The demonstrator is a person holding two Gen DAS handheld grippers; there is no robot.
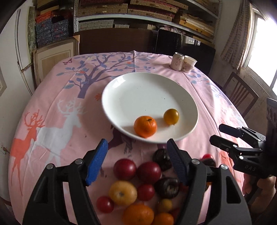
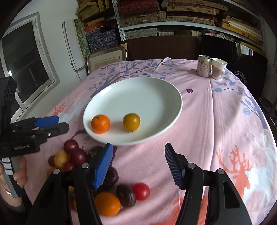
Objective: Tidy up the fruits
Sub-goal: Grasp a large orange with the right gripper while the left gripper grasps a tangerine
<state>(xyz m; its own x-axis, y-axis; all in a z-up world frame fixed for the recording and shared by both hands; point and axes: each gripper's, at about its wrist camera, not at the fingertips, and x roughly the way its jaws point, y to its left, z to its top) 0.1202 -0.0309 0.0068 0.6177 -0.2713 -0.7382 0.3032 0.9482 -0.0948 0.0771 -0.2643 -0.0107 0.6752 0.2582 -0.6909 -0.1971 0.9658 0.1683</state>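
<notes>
White plate [image 1: 121, 102] sits mid-table on the pink deer-print cloth [image 1: 52, 121]. Two fruits lie in its near part: an orange [image 1: 145, 126] and, just beside it and apart, a smaller yellow fruit [image 1: 171, 116]. The loose pile [image 1: 147, 187] lies on the cloth between the plate and the cameras: dark red plums, small red tomatoes, yellow fruits, oranges, and dark brown wrinkled fruits, most of them touching one another. Left gripper [image 1: 136, 161]: jaws spread wide, nothing between them, poised above the pile with the plate's near rim just beyond the fingertips; the right wrist view shows it from the side [image 2: 58, 124], raised to the left of the plate. Right gripper [image 2: 137, 163]: jaws likewise released and empty, over the cloth at the right edge of the pile, plate rim just ahead; a dark fruit [image 2: 110, 176] lies partly hidden behind its left finger. The left wrist view shows the right gripper [image 1: 215, 134] beside the plate's right side. A can [image 2: 204, 65] and a paper cup [image 2: 218, 68] stand touching at the far right of the table, well apart from the plate. Shelves of boxes [image 2: 155, 15] fill the back wall.
</notes>
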